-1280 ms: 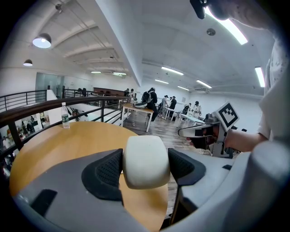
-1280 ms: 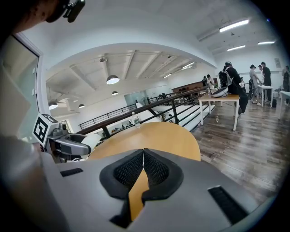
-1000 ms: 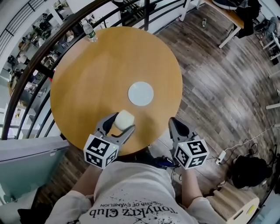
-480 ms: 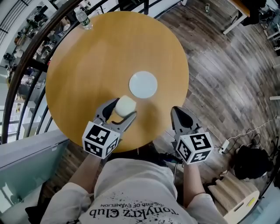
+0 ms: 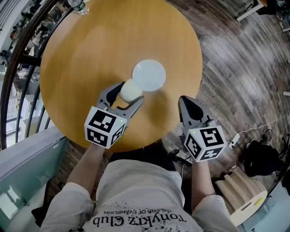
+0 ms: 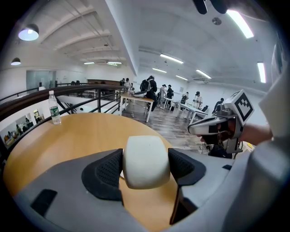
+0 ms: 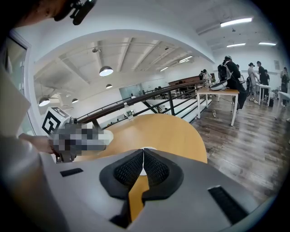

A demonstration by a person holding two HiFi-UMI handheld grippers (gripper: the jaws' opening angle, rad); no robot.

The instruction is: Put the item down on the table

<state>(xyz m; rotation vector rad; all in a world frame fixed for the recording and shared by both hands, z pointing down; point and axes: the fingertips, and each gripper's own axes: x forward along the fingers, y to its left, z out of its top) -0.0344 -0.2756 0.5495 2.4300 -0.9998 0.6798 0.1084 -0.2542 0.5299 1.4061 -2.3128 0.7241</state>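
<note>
A rounded white block (image 5: 131, 90) (image 6: 146, 161) sits clamped between the two black pads of my left gripper (image 5: 128, 94) (image 6: 146, 164), held above the round wooden table (image 5: 90, 59). In the head view it hangs just at the near-left rim of a flat white disc (image 5: 149, 74) lying on the tabletop. My right gripper (image 5: 189, 105) (image 7: 142, 166) is shut with its pads pressed together and nothing between them; it hovers at the table's near right edge.
A clear water bottle (image 6: 54, 108) (image 5: 78, 6) stands at the table's far edge beside a dark railing (image 5: 20, 50). Wood-plank floor (image 5: 244, 59) lies to the right, with cables and a bag (image 5: 262, 159). People and desks (image 6: 149, 93) are in the distance.
Both grippers have moved forward over the table; the white block in the left gripper now reaches the disc's edge. The grip on it is unchanged, and the right gripper stays shut.
</note>
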